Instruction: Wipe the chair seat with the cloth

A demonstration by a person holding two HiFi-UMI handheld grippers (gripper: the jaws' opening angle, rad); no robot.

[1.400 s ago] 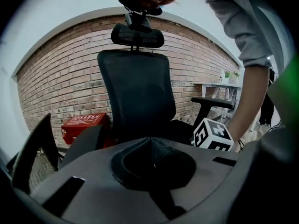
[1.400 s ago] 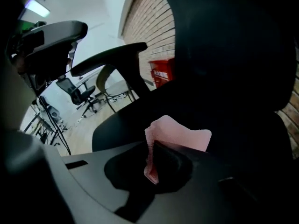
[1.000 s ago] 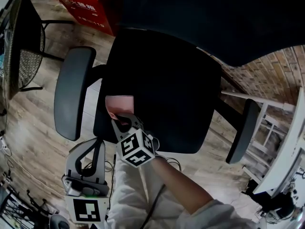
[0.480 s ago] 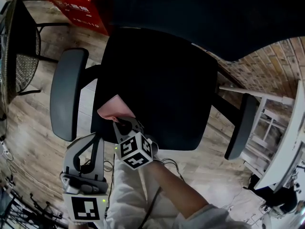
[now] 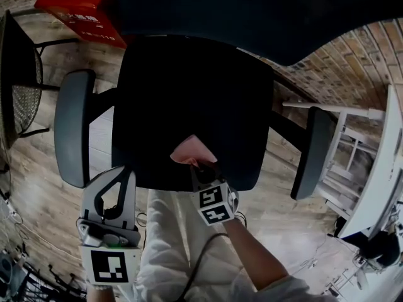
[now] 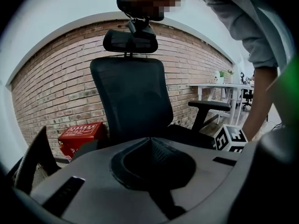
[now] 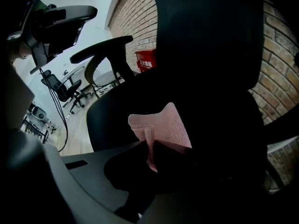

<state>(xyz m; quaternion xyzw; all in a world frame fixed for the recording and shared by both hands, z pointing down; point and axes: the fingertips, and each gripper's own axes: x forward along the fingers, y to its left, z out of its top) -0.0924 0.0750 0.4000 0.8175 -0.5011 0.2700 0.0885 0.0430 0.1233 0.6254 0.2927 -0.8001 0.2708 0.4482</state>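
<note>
A brick wall [image 6: 46,87] stands over a wood-plank floor [image 5: 31,168], a red box [image 5: 79,5] and a white desk [image 5: 385,168].

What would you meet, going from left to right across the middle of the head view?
Mesh chair → armrest → cloth → other armrest → white table.

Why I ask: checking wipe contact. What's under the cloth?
The seat, near its front edge. The right gripper covers the near end of the cloth; the seat beneath is hidden.
</note>
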